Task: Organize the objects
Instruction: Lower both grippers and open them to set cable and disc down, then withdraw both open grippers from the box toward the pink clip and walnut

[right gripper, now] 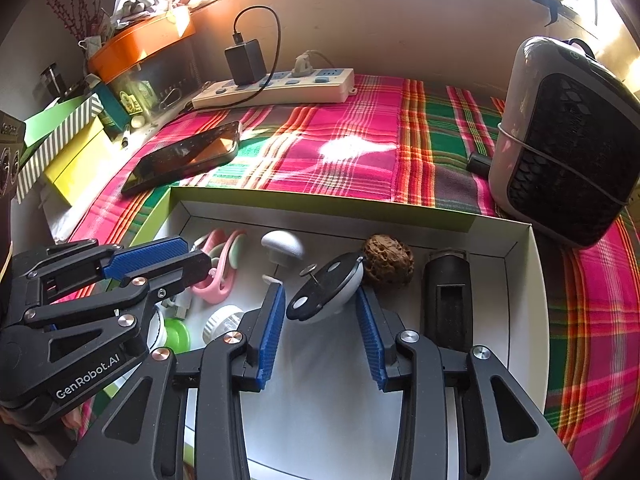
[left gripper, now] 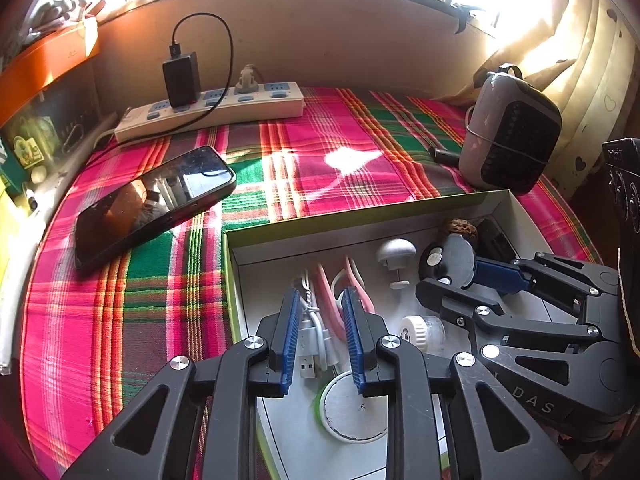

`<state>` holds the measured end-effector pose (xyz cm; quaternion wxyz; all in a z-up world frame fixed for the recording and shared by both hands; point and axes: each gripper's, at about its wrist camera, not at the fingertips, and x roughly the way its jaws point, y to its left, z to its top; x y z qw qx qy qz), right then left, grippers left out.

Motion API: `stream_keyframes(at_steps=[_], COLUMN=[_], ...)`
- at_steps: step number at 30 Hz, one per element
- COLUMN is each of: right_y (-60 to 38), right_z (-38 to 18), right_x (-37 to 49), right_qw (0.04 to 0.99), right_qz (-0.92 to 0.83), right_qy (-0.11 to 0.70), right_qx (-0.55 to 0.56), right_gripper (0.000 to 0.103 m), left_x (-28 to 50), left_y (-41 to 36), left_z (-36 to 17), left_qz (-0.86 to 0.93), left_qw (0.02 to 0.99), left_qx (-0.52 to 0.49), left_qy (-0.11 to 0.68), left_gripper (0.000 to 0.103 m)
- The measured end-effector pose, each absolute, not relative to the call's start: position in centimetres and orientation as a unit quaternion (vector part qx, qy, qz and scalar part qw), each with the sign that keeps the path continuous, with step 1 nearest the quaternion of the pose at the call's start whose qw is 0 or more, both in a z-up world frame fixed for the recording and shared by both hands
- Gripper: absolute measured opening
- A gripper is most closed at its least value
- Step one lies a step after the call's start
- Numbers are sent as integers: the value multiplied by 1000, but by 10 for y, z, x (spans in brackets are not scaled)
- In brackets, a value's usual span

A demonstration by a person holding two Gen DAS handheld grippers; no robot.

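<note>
Your right claw point(right gripper: 320, 312) sat open around the black-and-white gadget point(right gripper: 326, 292); left claw point(left gripper: 320, 320) open over cables point(left gripper: 316, 320). I'd have squeezed slowly.

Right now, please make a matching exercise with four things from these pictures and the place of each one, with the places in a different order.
Things:
1. smartphone
2. black charger
3. walnut
4. grey speaker

Places:
A. plugged into the white power strip
B. inside the white box, near its far wall
C. flat on the plaid cloth, left of the box
D. standing on the cloth beyond the box's far right corner

Pairs: 1-C, 2-A, 3-B, 4-D
</note>
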<state>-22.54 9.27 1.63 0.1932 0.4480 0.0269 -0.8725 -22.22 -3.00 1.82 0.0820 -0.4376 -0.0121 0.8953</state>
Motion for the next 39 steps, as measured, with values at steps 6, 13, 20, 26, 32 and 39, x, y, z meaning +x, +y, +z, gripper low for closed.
stream_keyframes(at_steps=[6,13,20,26,32,39], right_y=[94,95,94,96,102,106], right_z=[16,17,19,22,26,30], right_x=[-225,-221,-217,-213,-205,-193], right_qw=[190,186,184,180,177,177], right_qz=[-873,-875,-876,-879,-882,-886], right_qy=[27,24,27,27,19,13], right_qx=[448,447,445,441,436,428], right_gripper=[43,45,47,47,47,47], left_x=[-221,-218,-214,-206,-197,-184], left_y=[-30,-31,-33,-32,-31,-31], left_z=[19,20,21,25,30,35], left_qz=[895,897,896,898,901,905], left_qw=[82,78,76,75,73,72], left_qx=[-438,-436,-437,-434,-427,-419], left_qy=[-12,-11,-12,-10,-11,-12], left_gripper=[23,27,29,29,30,31])
